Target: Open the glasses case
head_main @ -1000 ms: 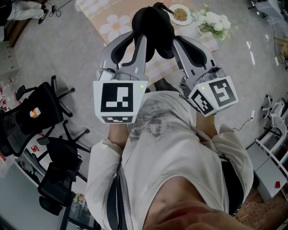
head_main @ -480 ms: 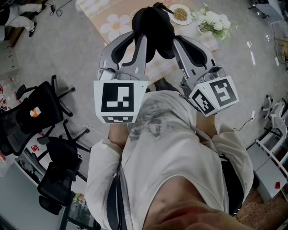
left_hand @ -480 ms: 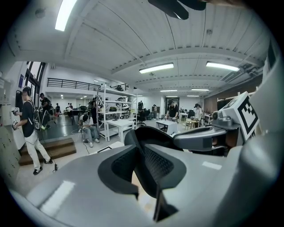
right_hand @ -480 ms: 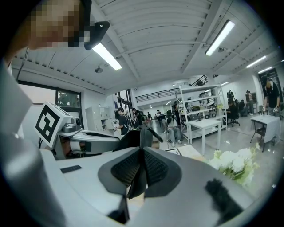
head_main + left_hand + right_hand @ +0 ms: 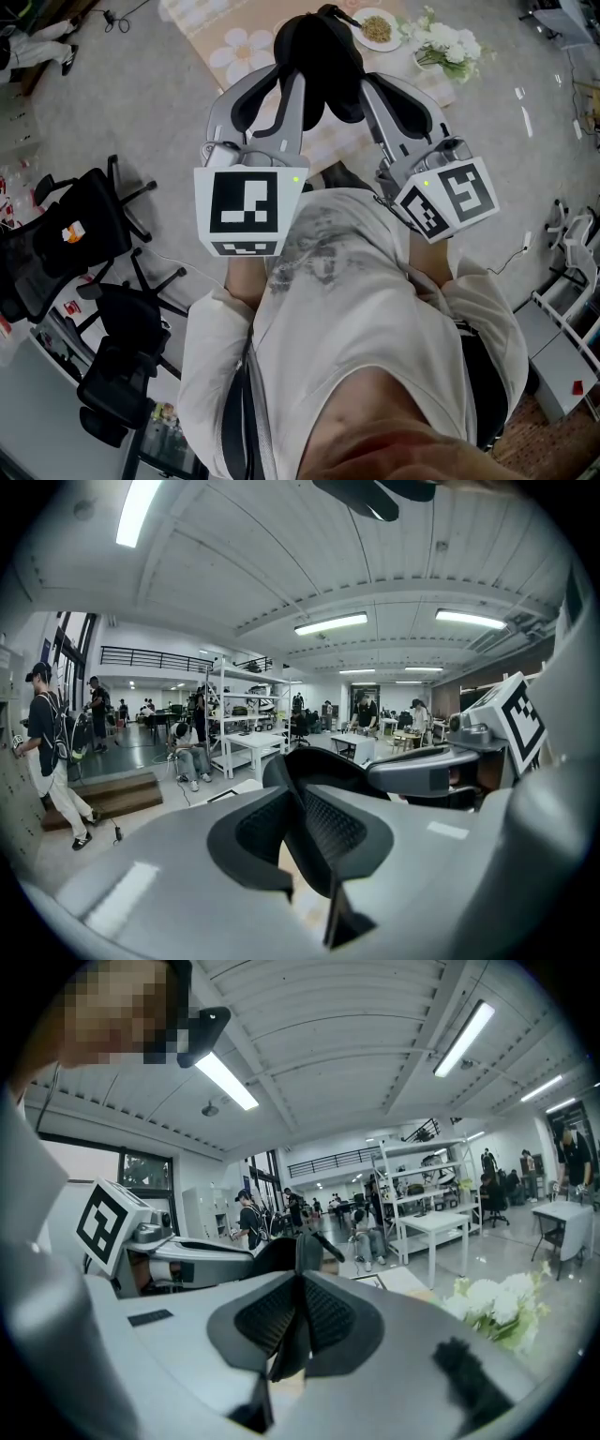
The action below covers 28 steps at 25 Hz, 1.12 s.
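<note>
Nothing had shifted since a second earlier: left gripper (image 5: 286,77) and right gripper (image 5: 368,86) each clenched one side of the glasses case (image 5: 319,52), held above the table's (image 5: 234,42) near edge, seemingly braced to pull it open.

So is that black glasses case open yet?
Cannot tell: the glasses case, clamped between left tongs and right tongs, shows only a dark lump, no seam.

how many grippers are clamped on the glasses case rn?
2. The left gripper holds the glasses case at its left end in the head view, the right gripper at its right end. Neither is hidden.
</note>
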Each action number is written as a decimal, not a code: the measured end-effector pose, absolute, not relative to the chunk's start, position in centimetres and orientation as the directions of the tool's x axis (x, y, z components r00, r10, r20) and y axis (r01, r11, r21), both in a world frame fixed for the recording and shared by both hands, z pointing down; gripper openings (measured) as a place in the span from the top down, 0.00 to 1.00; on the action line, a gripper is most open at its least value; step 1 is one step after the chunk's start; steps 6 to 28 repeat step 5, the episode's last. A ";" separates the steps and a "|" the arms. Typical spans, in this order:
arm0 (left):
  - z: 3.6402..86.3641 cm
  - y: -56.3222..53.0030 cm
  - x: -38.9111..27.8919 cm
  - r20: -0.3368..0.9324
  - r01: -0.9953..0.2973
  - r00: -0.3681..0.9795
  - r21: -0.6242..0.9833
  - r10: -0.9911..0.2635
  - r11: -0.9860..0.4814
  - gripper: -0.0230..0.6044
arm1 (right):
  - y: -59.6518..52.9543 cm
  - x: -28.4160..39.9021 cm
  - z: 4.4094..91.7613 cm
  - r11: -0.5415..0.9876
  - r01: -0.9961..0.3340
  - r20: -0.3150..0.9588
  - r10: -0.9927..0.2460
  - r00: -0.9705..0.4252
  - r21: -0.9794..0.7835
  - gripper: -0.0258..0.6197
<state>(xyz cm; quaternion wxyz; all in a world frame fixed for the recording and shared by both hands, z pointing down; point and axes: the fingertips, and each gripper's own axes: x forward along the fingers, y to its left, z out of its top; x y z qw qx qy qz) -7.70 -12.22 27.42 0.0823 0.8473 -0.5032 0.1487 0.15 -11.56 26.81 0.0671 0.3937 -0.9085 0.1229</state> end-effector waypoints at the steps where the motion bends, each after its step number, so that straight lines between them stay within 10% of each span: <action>1: 27.4 -12.2 -7.7 0.334 -0.877 0.449 -0.011 -0.829 -0.480 0.87 | -11.5 0.1 26.8 0.660 -0.731 0.218 -0.699 -0.682 -0.171 0.91; 28: 27.3 -12.0 -7.7 0.332 -0.877 0.448 -0.014 -0.830 -0.480 0.87 | -11.3 0.1 26.7 0.662 -0.730 0.216 -0.698 -0.683 -0.171 0.91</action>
